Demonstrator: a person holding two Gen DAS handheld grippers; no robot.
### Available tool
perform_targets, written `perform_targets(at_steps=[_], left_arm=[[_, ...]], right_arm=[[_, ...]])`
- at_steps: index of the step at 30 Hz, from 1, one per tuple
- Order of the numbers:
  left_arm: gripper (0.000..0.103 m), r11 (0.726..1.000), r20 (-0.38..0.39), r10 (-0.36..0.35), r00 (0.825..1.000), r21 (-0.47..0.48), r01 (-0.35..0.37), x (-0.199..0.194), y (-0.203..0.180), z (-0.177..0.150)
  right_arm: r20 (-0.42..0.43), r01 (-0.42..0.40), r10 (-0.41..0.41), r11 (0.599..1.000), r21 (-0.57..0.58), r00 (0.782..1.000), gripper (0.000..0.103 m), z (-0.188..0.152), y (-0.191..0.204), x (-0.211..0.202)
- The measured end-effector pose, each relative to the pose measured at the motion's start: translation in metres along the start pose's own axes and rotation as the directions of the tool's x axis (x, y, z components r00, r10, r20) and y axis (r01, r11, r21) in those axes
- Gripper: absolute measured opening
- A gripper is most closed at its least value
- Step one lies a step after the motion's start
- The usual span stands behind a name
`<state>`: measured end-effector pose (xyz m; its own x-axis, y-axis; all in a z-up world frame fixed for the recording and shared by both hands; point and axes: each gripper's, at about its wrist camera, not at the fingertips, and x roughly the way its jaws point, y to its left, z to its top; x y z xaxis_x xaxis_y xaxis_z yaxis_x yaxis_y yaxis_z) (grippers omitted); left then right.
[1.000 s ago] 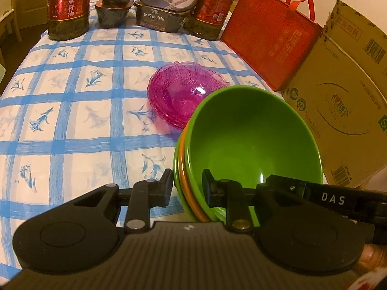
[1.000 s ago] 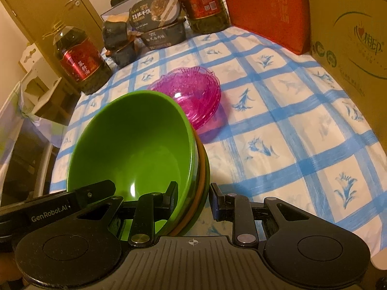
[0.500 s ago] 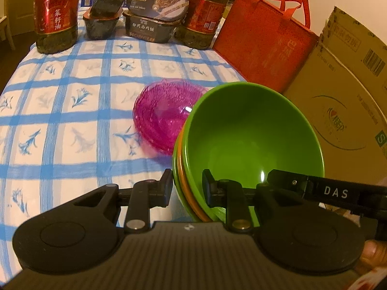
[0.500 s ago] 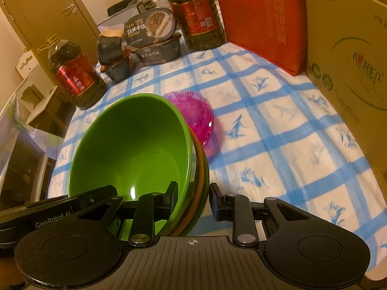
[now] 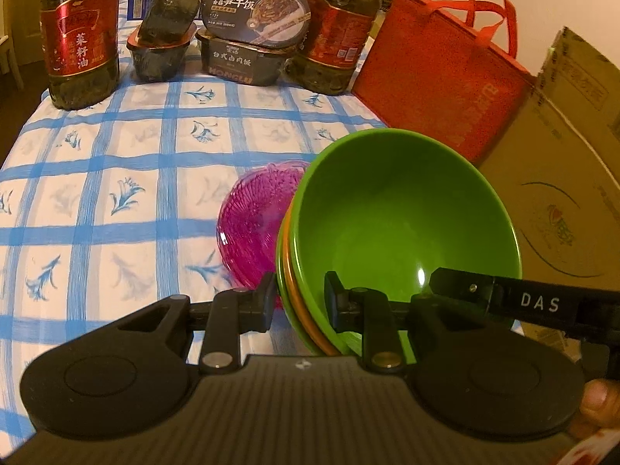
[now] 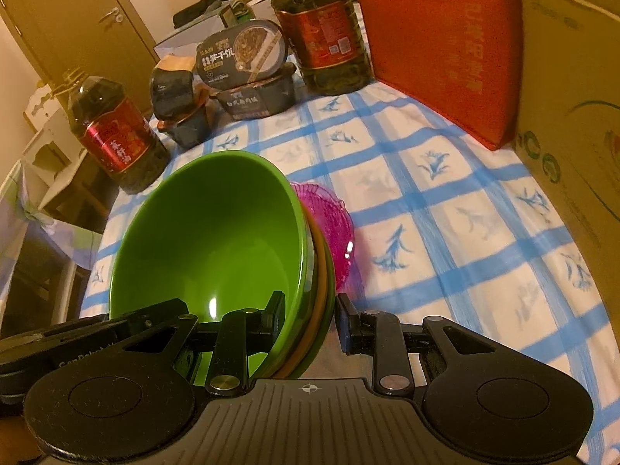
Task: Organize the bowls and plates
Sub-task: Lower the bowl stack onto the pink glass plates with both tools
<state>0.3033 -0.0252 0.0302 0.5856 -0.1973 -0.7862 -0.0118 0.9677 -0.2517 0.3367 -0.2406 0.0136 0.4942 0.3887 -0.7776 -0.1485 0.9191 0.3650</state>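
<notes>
Both grippers, left [image 5: 300, 304] and right [image 6: 308, 316], clamp the bowl stack [image 5: 399, 232] near the pink dish [image 5: 255, 224].

The green bowl stack [image 5: 403, 232] hides much of the pink glass dish [image 5: 255, 224].

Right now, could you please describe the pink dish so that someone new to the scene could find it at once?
Start at the blue-checked tablecloth and find the green bowl stack held at its rim by both grippers. The pink dish sits on the cloth just behind that stack. It is the only translucent, ribbed magenta piece; the bowls beside it are opaque green and orange.
</notes>
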Motion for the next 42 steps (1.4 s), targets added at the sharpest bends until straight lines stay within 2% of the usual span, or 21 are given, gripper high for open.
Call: perform_targets(at_steps=[9,18,28,36,42], left_arm=[[0.023,0.999,-0.034,0.01,0.999,-0.032,-0.011,0.04,0.02,0.03],[0.023,0.999,-0.057,0.038,0.998,-0.009,-0.039,0.073,0.029,0.051],[0.023,0.999,-0.084,0.048,0.995,-0.003,-0.049,0.099,0.035,0.051],[0.023,0.998,-0.073,0.055,0.996,0.002,-0.055,0.102,0.037,0.05],[0.023,0.999,-0.065,0.034,0.997,-0.016,-0.036,0.102,0.042,0.048]], right_arm=[[-0.037,-0.008,0.008,1.0,0.008,0.999,0.028,0.028,-0.002,0.045],[-0.071,-0.014,0.016,0.999,0.03,0.997,0.027,0.048,-0.009,0.085],[-0.093,-0.007,0.01,0.999,0.033,0.996,0.027,0.051,-0.015,0.109],[-0.099,-0.009,0.01,1.0,0.013,0.995,0.027,0.049,-0.011,0.114],[-0.093,-0.025,0.028,0.999,0.03,0.995,0.029,0.046,-0.014,0.113]])
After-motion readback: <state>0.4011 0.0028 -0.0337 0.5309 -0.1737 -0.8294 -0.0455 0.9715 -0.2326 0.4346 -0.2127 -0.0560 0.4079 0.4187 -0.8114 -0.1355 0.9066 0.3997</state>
